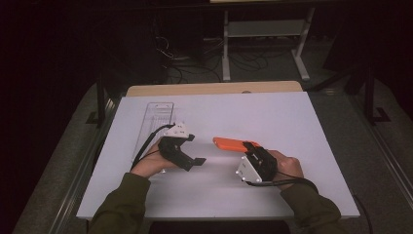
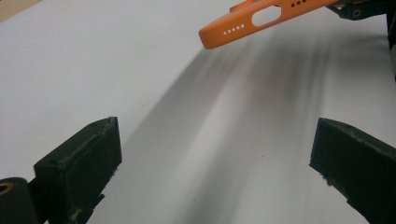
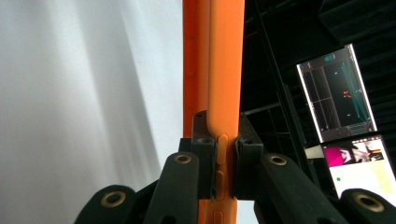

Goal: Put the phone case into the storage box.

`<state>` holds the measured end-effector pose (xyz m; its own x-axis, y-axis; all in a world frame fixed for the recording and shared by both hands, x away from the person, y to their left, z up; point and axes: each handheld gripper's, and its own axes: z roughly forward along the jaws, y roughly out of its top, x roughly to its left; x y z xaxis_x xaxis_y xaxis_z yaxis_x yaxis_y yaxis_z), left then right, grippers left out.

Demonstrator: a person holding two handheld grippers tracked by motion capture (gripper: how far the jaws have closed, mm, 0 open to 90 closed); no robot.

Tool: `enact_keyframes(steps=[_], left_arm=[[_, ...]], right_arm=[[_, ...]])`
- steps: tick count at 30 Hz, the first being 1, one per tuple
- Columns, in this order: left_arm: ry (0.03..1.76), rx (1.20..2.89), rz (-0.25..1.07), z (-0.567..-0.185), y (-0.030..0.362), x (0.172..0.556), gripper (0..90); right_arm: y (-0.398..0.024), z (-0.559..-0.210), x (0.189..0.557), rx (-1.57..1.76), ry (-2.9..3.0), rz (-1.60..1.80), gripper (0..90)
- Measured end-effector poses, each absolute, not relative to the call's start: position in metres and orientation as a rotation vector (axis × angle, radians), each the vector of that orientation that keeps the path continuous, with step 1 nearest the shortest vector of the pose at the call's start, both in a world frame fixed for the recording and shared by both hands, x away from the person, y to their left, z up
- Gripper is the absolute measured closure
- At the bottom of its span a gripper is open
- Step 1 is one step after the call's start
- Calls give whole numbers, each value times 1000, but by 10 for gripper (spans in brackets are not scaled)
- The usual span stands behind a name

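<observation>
The orange phone case [image 1: 233, 143] is clamped edge-on in the right hand-held gripper [image 1: 251, 148], lifted just off the white tabletop [image 1: 292, 126]. Its long axis is pointed left, free end aimed toward the left hand-held gripper [image 1: 195, 149], whose jaws are spread apart and empty, pretty near that tip.

The high view looks forward and down on the whole white surface [image 1: 272, 117] from its near edge, while both gripper views sit close above it, each seeing the orange phone case [image 1: 234, 144] which the high view also shows.
</observation>
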<state>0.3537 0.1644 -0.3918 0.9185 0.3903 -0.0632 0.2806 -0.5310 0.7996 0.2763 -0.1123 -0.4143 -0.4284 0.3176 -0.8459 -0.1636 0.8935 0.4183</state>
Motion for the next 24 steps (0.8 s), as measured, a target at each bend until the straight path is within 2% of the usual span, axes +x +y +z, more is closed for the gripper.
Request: enact_keyframes(steps=[24], left_arm=[[480, 2167, 152, -392, 164, 353, 16]], right_arm=[[-115, -410, 279, 256, 1999, 638, 805]])
